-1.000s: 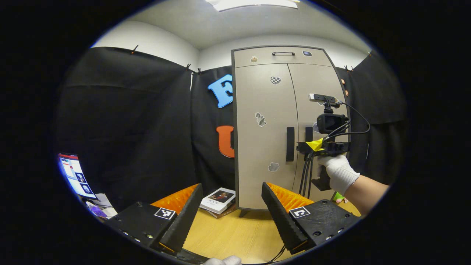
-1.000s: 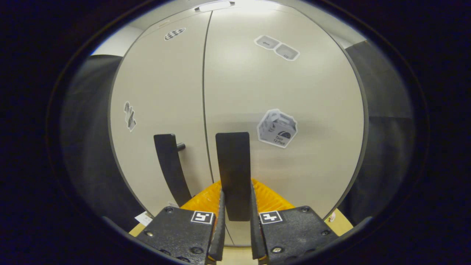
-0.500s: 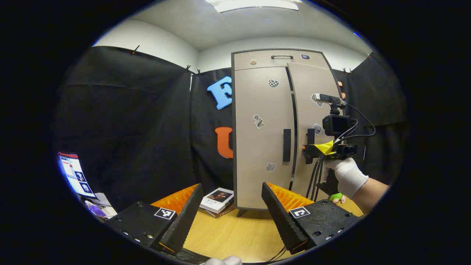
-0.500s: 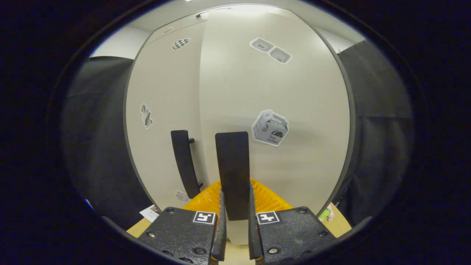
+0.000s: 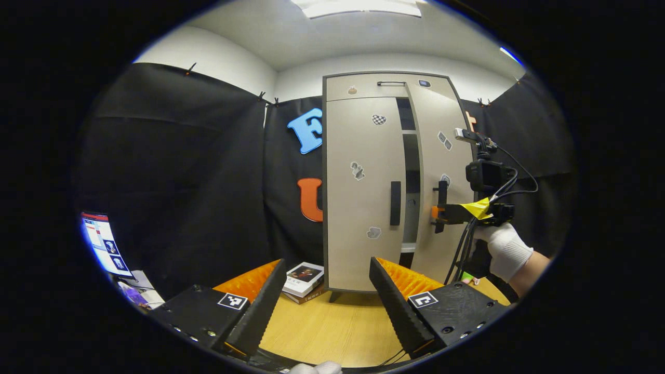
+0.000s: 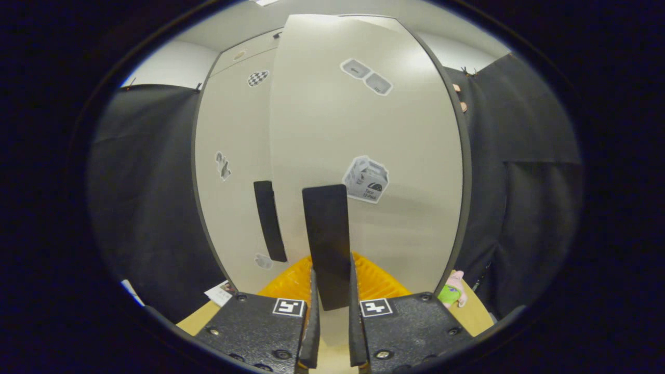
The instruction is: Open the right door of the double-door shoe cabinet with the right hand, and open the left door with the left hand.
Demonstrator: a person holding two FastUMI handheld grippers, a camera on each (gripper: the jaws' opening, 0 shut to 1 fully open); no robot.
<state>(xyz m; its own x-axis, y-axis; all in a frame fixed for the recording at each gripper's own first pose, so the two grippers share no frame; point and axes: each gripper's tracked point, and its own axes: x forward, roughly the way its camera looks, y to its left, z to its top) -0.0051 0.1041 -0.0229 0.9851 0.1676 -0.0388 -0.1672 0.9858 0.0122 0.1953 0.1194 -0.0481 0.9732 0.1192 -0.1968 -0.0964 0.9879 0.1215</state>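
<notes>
Right door part open, held by its handle; left door closed.

In the left gripper view the left claw (image 5: 322,296) gapes wide over the bare wooden surface (image 5: 332,327), with open room ahead to the shoe cabinet (image 5: 363,88) at the far edge and books (image 5: 304,274) by its left foot. The left door (image 5: 358,208) sits flush, its handle (image 5: 395,203) free. A dark gap (image 5: 412,176) shows beside the swung-out right door (image 6: 363,130). In the right gripper view the right claw (image 6: 330,317) is clamped narrow on the right door's handle (image 6: 327,239).
</notes>
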